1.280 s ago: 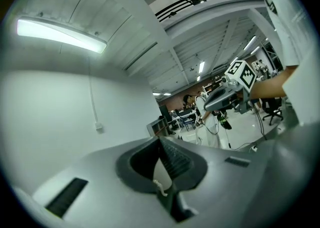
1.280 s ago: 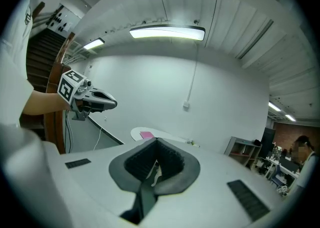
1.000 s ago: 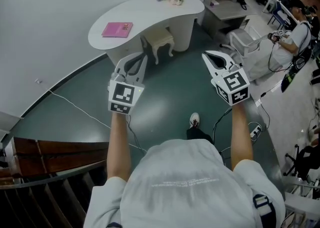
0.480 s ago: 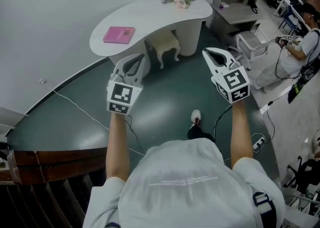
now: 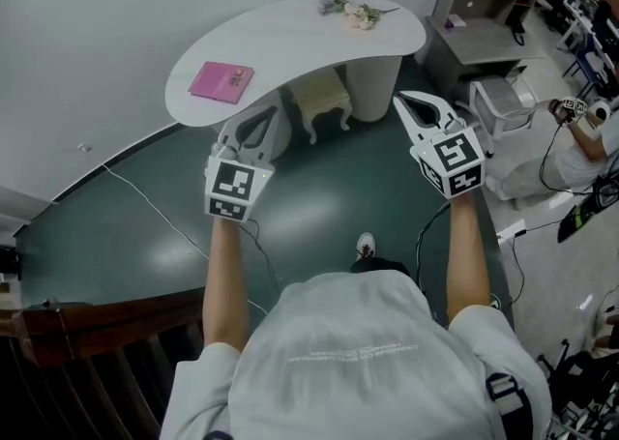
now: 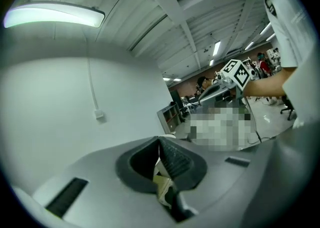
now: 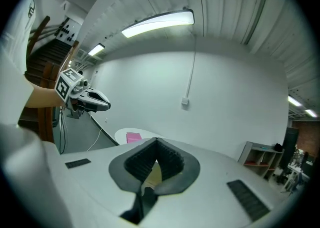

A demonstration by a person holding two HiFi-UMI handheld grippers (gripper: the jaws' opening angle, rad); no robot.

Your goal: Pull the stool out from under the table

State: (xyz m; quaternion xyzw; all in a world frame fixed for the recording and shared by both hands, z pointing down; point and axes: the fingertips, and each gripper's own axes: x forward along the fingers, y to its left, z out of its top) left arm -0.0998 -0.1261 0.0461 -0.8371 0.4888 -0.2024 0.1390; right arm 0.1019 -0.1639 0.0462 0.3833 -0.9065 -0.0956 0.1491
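A person's white trainer (image 5: pixel 366 247) stands on the dark green floor (image 5: pixel 319 191), behind both grippers and between their bare forearms. A thin white cable (image 5: pixel 145 204) runs across the floor off to the left of the left gripper (image 5: pixel 271 111).

Both grippers are held out in the air, side by side and well apart. The left gripper is clenched, its ribbed pads (image 6: pixel 172 159) pressed tip to tip with nothing in them. The right gripper (image 5: pixel 402 101) is clenched the same way, its pads (image 7: pixel 167 162) meeting on nothing.

Ahead of the jaw tips, in the gap between the two grippers and somewhat nearer the left one, sits the small cream stool with carved curved legs (image 5: pixel 322 100). It is partly tucked under the white kidney-shaped table (image 5: pixel 290 37), and neither gripper touches it.

On the tabletop, beyond the left gripper, lies a flat pink book (image 5: pixel 221 80). A sprig of pale flowers (image 5: pixel 353 11) lies at the far edge. A grey shelf unit (image 5: pixel 484 3) stands far off past the right gripper.
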